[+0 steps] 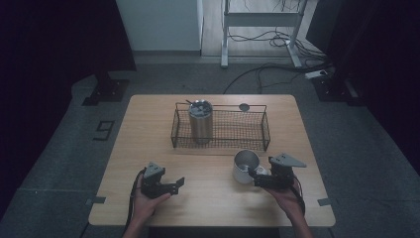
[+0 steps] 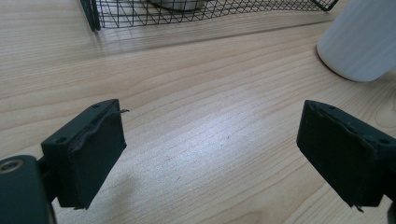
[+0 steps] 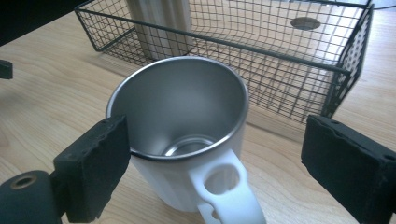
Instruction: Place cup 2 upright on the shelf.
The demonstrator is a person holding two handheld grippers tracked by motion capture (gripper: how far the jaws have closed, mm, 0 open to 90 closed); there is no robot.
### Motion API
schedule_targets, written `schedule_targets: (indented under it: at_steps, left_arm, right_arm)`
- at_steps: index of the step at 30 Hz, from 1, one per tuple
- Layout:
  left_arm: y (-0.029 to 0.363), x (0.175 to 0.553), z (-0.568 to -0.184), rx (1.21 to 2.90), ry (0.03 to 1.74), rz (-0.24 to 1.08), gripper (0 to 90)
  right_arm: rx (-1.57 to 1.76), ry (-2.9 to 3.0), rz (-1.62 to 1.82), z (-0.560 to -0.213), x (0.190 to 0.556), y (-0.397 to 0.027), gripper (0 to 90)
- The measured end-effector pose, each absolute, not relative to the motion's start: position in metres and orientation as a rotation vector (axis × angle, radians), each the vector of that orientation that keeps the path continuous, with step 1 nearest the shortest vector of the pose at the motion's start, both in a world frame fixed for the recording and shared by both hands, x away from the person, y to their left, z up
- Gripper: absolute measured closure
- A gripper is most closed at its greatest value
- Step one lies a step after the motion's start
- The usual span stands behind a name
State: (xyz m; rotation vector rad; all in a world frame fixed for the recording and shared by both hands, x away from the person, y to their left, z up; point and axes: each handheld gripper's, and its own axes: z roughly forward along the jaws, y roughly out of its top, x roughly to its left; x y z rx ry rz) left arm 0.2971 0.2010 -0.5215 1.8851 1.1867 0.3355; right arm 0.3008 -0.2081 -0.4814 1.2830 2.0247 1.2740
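Standing upright in the wire basket (image 1: 257, 130), a steel tumbler (image 1: 200, 121); the white mug (image 3: 187, 140) is empty on the tabletop (image 1: 208, 198) beside it. Both tools, left (image 2: 212, 154) and right (image 3: 217, 172), gape apart, gripping nothing.

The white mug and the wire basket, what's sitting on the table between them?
Nothing: in the right gripper view, bare wood runs from the mug to the basket. The high view shows that gap too.

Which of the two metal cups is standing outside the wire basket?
The white mug with the handle, on the bare table in front of the basket, between the right gripper jaws. The taller steel tumbler stands inside the basket.
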Motion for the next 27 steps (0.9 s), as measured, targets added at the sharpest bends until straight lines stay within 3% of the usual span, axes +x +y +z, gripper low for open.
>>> schedule_targets:
  at_steps: [12, 27]
  left_arm:
    - [0.201, 0.297, -0.522, 1.883, 1.187, 0.326, 7.9]
    - [0.203, 0.297, -0.522, 1.88, 1.193, 0.326, 7.9]
  right_arm:
    - [1.225, 2.107, 1.258, -0.479, 0.308, -0.191, 0.8]
    - [1.207, 2.173, 1.209, -0.476, 0.324, -0.179, 0.0]
